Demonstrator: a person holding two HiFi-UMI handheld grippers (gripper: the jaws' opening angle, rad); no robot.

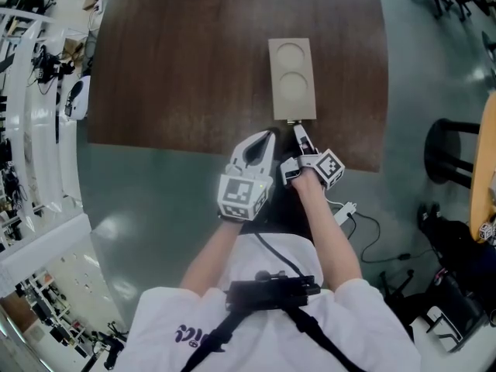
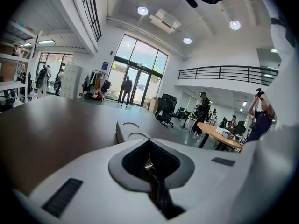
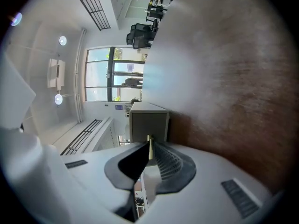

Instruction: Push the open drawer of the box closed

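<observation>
A beige box (image 1: 292, 80) with two round recesses in its top lies on the brown table (image 1: 178, 68), its short end facing me. My right gripper (image 1: 297, 130), rolled on its side, points at that near end (image 3: 148, 122) with its tips close in front of it; the jaws are shut and hold nothing. I cannot tell whether the tips touch the box. The near end looks flat, and no drawer shows sticking out. My left gripper (image 1: 269, 136) hovers just left of the box's near corner (image 2: 128, 130), jaws shut and empty.
The table's near edge (image 1: 155, 147) runs right under both grippers. On the grey floor to the right stand a black stool (image 1: 453, 149) and a round wooden table (image 1: 484, 169), with cables (image 1: 364, 223) near my feet. White shelving (image 1: 39, 130) lines the left.
</observation>
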